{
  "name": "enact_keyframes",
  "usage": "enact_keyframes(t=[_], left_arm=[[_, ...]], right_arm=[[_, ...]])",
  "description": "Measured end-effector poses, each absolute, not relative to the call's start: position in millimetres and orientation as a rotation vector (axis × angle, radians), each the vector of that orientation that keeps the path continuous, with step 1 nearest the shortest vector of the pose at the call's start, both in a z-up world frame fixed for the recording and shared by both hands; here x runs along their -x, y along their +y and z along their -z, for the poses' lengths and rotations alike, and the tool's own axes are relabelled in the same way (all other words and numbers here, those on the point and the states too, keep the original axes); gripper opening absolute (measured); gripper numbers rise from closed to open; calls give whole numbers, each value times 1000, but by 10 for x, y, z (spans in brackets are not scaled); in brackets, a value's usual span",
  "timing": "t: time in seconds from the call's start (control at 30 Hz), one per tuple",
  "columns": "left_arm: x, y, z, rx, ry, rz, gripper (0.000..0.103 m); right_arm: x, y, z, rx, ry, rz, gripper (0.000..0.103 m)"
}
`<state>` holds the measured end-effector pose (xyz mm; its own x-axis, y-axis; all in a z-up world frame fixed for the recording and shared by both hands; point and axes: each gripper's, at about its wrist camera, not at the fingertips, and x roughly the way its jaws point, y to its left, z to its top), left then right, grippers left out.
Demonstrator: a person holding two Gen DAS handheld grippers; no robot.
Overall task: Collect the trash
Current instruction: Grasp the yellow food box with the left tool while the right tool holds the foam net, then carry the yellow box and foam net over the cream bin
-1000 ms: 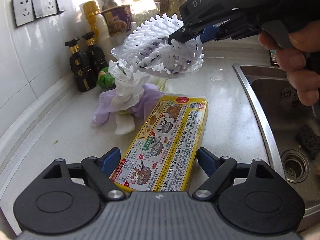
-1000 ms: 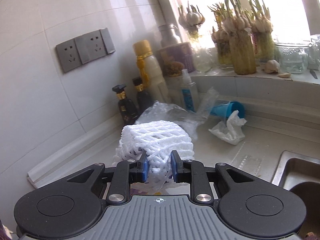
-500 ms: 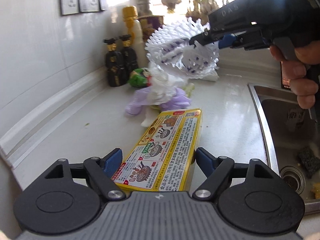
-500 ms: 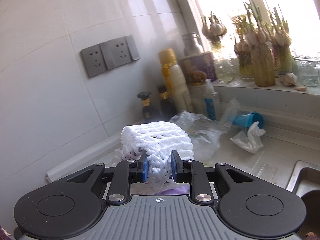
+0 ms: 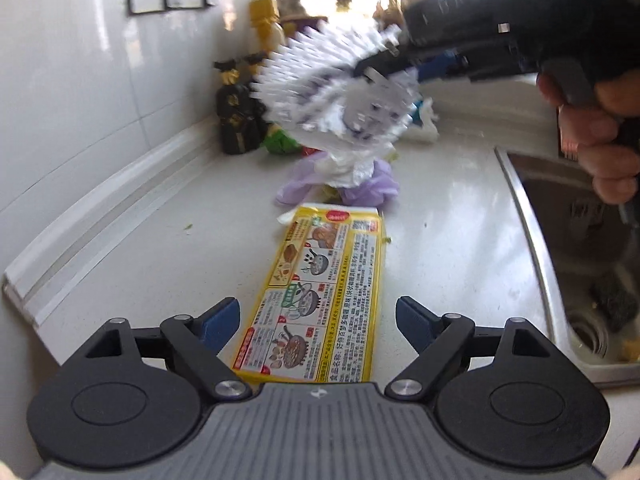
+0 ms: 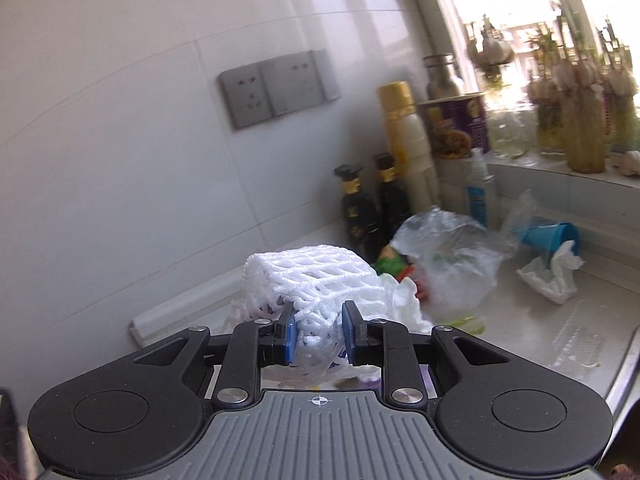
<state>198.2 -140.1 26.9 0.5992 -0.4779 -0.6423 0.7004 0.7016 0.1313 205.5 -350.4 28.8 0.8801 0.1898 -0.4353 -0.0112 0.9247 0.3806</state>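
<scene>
Foam netting (image 6: 316,280) sits pinched in your right hand-held gripper (image 6: 318,338), lifted above the bench (image 5: 160,264); your left hand-held gripper (image 5: 318,322) is opening, its pads astride the yellow box (image 5: 324,292), not touching.

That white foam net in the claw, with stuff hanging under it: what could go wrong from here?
1. The right claw pinches only a fold of the foam net; the tissue and purple bag dangling beneath could slip off.
2. The left claw is opening around the yellow box without gripping it, so it may just nudge it.
3. Loose scraps could fall in the sink.
</scene>
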Motion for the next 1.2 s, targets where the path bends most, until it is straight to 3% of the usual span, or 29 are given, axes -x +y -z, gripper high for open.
enact_keyframes(t=[0.17,0.3,0.5,1.2], left_arm=[[-2173,-1616,-154,-474,704,693,85],[-2250,-1624,-163,-423,736,686,80],[-2174,-1563,-154,-430,716,634,76],[-1936,-508,-465,-283,654,419,75]], right_arm=[[-2070,-3405,-278,-365,501,-189,23],[-2098,-3323,-253,-341,521,-213,23],[-2132,-3237,-234,-312,542,-218,23],[-2091,-2712,-387,-196,527,-289,23]])
